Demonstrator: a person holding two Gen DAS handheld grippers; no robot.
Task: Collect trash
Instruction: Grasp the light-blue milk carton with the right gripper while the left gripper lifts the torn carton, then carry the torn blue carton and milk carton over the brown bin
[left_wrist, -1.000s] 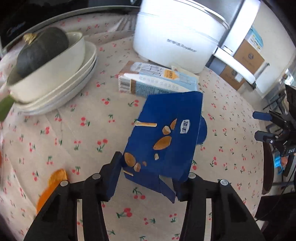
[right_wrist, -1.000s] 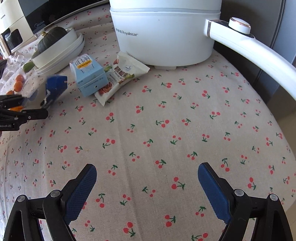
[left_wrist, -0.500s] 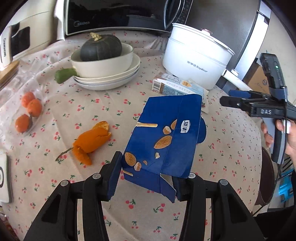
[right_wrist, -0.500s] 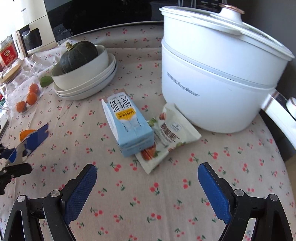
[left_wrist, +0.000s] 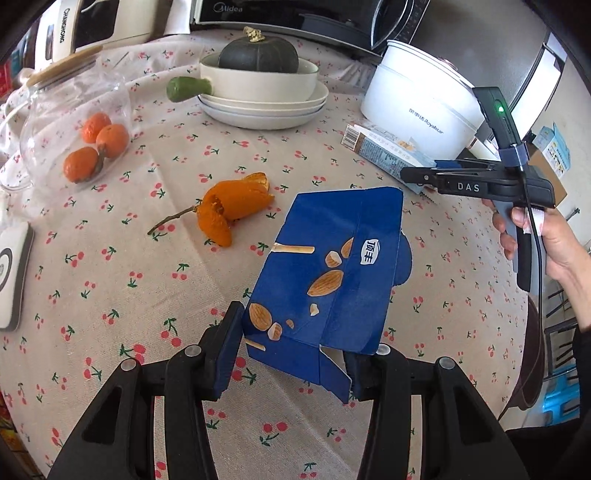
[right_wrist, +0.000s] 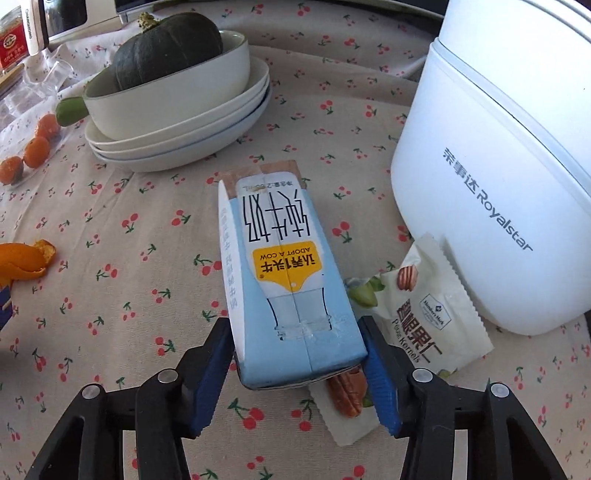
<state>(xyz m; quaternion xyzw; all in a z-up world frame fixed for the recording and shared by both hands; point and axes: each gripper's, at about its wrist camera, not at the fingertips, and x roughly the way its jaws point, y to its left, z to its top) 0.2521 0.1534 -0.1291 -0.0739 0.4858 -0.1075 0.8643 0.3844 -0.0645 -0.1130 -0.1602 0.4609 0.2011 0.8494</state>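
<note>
Gripping a flattened blue snack box (left_wrist: 332, 273) above the cherry-print desk (left_wrist: 122, 280), the left claw (left_wrist: 295, 350) is clenched on it in the left wrist view, while an orange peel (left_wrist: 229, 206) is not yet collected and the right claw (left_wrist: 421, 173) shows only side-on beside a hand (left_wrist: 546, 243). In the right wrist view, the right claw (right_wrist: 297, 354) has just been closing around the milk carton (right_wrist: 284, 280) lying on the desk, its pads seemingly touching both sides, with the nut wrapper (right_wrist: 424, 317) just beside it partly tucked under the carton. So 1 piece is in hand, 1 nearly, 2 remain; no bin is visible.
</note>
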